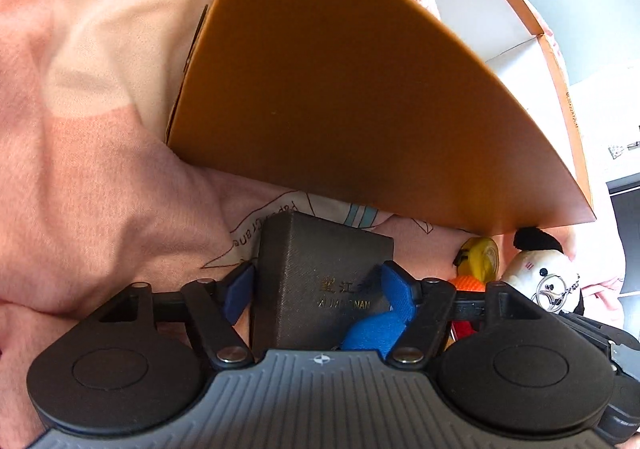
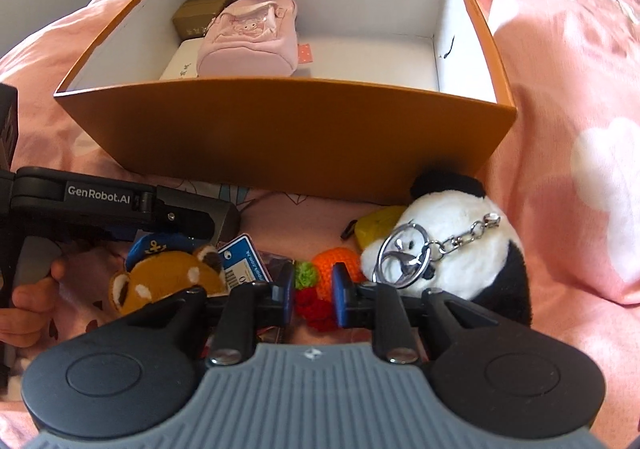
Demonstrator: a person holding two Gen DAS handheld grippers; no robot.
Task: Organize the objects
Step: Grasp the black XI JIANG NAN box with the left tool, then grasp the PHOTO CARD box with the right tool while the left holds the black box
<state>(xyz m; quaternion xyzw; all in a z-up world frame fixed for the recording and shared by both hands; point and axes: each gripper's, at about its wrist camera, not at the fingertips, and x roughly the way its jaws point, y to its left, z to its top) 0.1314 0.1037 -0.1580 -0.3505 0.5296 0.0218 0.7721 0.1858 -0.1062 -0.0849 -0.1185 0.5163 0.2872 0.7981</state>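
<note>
Two grippers work over a pink blanket [image 2: 560, 89] in front of an orange box [image 2: 288, 137]. The left gripper [image 1: 318, 289] has its jaws spread around a dark case [image 1: 320, 285], the pads not clearly pressing it. The right gripper [image 2: 312, 295] has narrow jaws straddling a crochet charm [image 2: 332, 269], beside a panda [image 2: 460, 249] and a bear [image 2: 168, 277]. A pink bag [image 2: 250, 41] lies inside the box.

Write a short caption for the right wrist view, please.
Right gripper hovers over a crocheted toy beside a panda plush, before the orange box.
</note>
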